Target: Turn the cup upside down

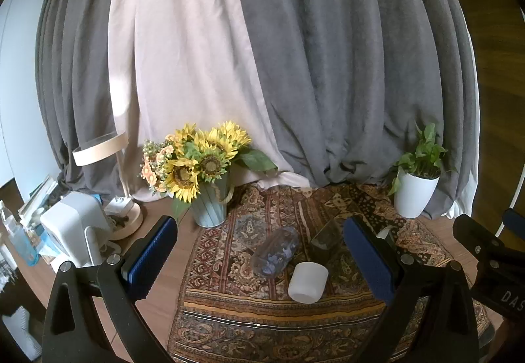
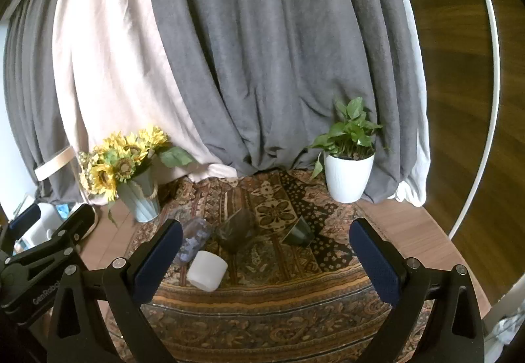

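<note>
Four cups lie tipped on the patterned cloth (image 2: pixel 262 297) ahead of me. My left tongs (image 1: pixel 262 261) are spread wide, holding nothing; the white cup (image 1: pixel 308 282) rests on its side between their pads, untouched. My right tongs (image 2: pixel 267 261) gape empty too, with that white cup (image 2: pixel 207 270) just inside their left pad (image 2: pixel 157 261). Beyond it lie a clear cup (image 2: pixel 193 240), a dark glass (image 2: pixel 237 229) and a small green cup (image 2: pixel 299 231).
</note>
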A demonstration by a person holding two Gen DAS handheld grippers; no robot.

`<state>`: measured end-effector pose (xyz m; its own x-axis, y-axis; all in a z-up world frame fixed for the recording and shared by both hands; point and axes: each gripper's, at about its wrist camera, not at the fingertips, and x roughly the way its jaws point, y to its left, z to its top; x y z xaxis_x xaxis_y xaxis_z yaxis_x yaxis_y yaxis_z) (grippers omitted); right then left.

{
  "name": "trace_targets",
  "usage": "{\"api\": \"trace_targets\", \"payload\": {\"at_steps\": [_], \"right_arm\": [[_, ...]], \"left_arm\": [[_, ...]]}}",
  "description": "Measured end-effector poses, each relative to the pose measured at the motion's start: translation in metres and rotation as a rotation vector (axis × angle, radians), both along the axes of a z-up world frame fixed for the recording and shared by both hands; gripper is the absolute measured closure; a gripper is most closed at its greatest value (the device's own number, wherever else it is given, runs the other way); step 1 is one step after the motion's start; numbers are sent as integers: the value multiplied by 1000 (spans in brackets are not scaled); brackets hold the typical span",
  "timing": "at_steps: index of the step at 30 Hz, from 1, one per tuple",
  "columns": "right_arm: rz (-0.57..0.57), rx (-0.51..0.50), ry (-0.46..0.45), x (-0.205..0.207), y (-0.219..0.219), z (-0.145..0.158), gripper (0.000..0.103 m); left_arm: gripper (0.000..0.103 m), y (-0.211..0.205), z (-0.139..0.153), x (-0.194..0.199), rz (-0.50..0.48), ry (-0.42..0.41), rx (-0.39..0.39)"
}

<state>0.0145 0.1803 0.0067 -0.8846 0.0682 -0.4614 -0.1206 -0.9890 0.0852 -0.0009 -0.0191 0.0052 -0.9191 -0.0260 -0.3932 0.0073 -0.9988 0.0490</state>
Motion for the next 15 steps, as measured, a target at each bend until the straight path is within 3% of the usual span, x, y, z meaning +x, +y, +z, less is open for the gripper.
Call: {"api": "trace_targets", "payload": {"at_steps": [15], "right_arm": [[-2, 0, 1, -2, -1, -1, 1]], "left_arm": [[0, 1, 1, -1, 1, -2, 0]]}}
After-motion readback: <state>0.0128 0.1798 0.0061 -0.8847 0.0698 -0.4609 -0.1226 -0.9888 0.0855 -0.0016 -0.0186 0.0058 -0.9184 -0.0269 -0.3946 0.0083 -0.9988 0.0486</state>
